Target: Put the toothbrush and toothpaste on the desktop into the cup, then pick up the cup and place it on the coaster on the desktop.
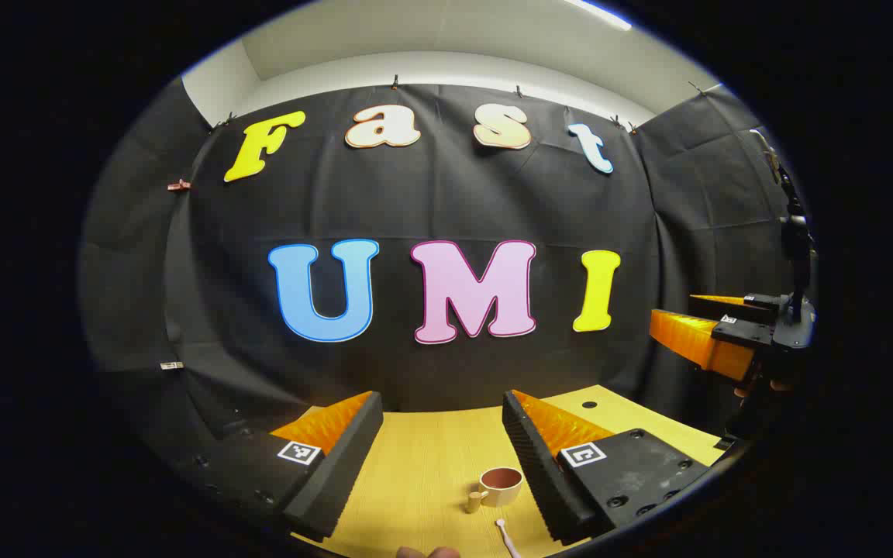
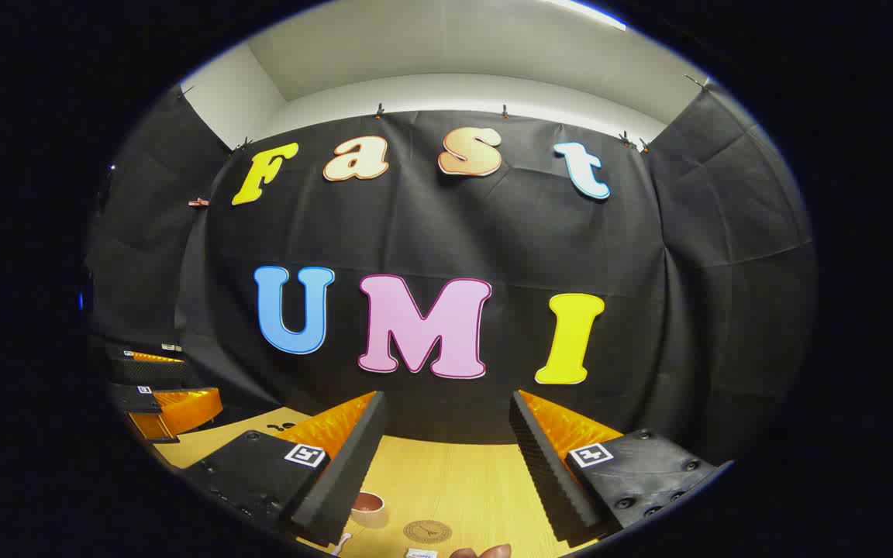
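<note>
A small beige cup (image 1: 501,486) with a dark inside and a side handle stands upright on the yellow desktop (image 1: 415,465), below and between the fingers of my left gripper (image 1: 441,403), which is open and held above the table. The white end of the toothbrush (image 1: 505,535) lies just in front of the cup. My right gripper (image 2: 446,399) is open too and holds nothing. Under it lie the round brown coaster (image 2: 427,532), the cup (image 2: 370,508) half hidden behind its left finger, the toothbrush tip (image 2: 340,542) and a white object (image 2: 421,552) that may be the toothpaste.
The black cloth wall closes off the back of the desktop. A small round hole (image 1: 589,404) marks the table's far right part. The right gripper (image 1: 675,310) hangs at the right edge, and the left gripper (image 2: 183,384) at the far left. Fingertips of a hand (image 2: 485,552) show at the bottom.
</note>
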`<state>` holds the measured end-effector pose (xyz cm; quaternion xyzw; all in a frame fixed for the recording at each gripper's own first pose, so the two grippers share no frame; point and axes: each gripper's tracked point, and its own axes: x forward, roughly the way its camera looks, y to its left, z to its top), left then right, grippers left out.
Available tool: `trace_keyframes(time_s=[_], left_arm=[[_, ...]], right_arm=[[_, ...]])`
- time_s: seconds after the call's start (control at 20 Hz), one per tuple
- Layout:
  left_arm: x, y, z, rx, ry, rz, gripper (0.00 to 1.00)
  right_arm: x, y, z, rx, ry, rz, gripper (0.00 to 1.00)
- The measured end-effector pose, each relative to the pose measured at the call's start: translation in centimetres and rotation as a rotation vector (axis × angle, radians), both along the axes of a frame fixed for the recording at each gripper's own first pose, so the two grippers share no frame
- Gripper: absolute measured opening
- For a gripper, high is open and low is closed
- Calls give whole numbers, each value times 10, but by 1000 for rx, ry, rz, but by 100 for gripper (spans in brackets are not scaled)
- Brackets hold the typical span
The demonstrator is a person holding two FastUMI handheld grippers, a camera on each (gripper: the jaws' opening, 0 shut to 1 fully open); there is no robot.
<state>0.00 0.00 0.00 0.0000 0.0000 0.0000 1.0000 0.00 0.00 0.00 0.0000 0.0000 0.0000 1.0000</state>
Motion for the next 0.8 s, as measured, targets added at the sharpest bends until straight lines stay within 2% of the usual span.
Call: trace_keyframes(time_s=[0.55, 0.8], left_arm=[[-1, -1, -5, -12, 28, 4, 96], [-6, -1, -19, -13, 56, 2, 96]], right_arm=[[0, 2, -8, -19, 29, 19, 97], [-6, 10, -28, -14, 74, 29, 97]])
